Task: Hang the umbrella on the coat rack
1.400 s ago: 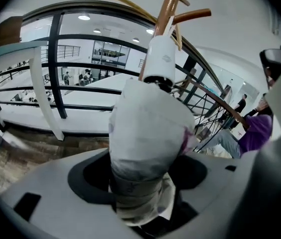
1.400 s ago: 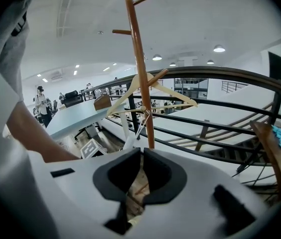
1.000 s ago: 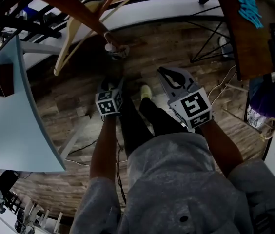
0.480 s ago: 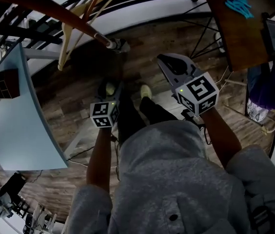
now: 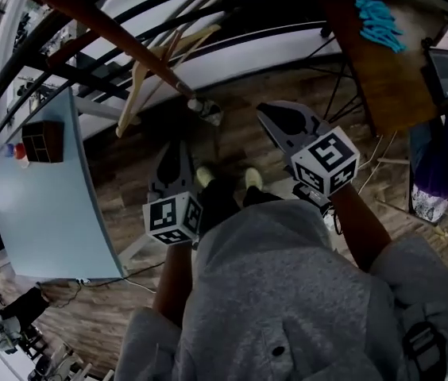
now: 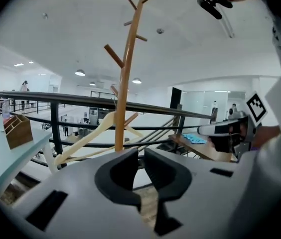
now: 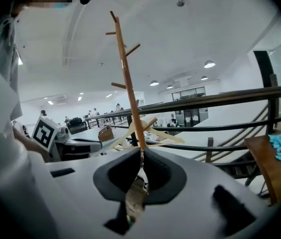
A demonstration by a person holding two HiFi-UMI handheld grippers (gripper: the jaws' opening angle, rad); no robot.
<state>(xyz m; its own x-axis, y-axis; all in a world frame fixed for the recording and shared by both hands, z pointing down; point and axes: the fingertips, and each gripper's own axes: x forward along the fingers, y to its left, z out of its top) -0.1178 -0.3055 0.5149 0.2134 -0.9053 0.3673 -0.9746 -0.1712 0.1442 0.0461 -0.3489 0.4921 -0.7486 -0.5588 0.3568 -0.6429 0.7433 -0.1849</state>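
The wooden coat rack (image 5: 121, 34) stands ahead of me, with its foot on the plank floor near the railing. A pale wooden hanger (image 5: 148, 82) hangs low on it. In the gripper views the rack's pole (image 6: 125, 73) (image 7: 128, 83) rises straight ahead with bare pegs near the top. My left gripper (image 5: 172, 153) (image 6: 140, 153) is raised toward the rack; its jaws are closing to a narrow gap with nothing between them. My right gripper (image 5: 276, 113) (image 7: 141, 156) is shut and empty, its tips touching. No umbrella shows in any view.
A light blue table (image 5: 41, 205) with a small wooden box (image 5: 43, 140) stands at the left. At the upper right, blue items (image 5: 379, 22) lie on a brown table (image 5: 383, 70). A black railing (image 5: 208, 6) runs behind the rack. A purple bag (image 5: 446, 161) sits at far right.
Both grippers have risen toward the camera, the left one more. The left gripper now points up toward the rack rather than down at the floor.
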